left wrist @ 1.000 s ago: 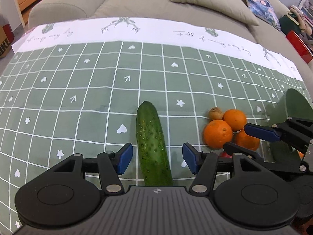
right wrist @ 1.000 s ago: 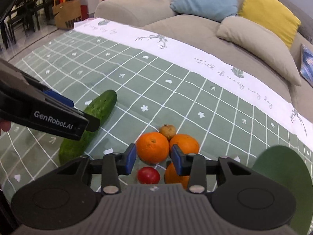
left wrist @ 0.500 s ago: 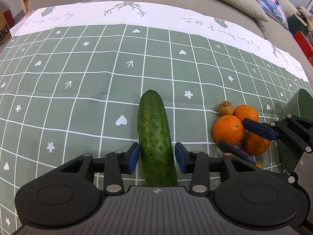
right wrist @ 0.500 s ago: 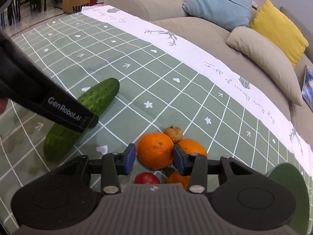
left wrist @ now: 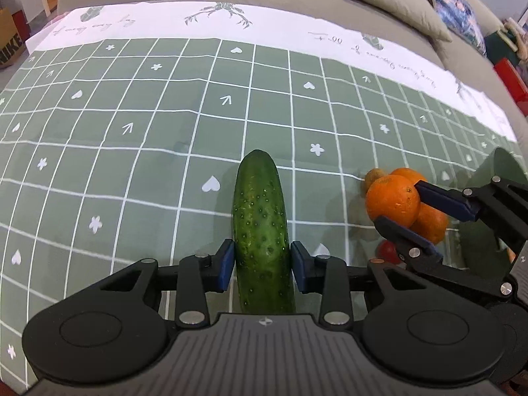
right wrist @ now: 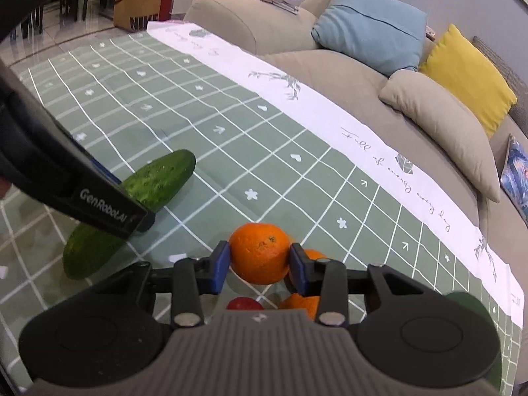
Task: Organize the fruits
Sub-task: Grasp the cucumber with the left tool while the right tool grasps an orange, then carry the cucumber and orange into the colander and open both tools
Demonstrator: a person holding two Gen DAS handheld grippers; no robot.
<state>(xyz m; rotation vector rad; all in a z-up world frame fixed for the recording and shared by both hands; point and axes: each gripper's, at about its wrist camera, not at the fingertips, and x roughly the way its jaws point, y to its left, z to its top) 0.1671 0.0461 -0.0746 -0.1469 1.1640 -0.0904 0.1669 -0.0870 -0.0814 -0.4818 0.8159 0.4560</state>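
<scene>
My left gripper (left wrist: 262, 265) is shut on a green cucumber (left wrist: 260, 227), blue pads pressed against both its sides. The cucumber (right wrist: 142, 198) also shows in the right wrist view, partly hidden by the left gripper's body. My right gripper (right wrist: 259, 265) is shut on an orange (right wrist: 260, 252) and holds it above the other fruit. That orange (left wrist: 392, 201) shows between the right fingers in the left wrist view. Under it lie two more oranges (right wrist: 302, 303), a red fruit (right wrist: 244, 303) and a small brown fruit (left wrist: 374, 176).
A green checked cloth (left wrist: 132, 165) with a white border covers the table. A dark green plate (right wrist: 475, 307) lies at the right. A beige sofa (right wrist: 330, 66) with blue, yellow and beige cushions stands behind the table. A cardboard box (right wrist: 137, 5) stands far left.
Both grippers closed: the left on the cucumber, the right on the orange. The orange has risen off the pile.
</scene>
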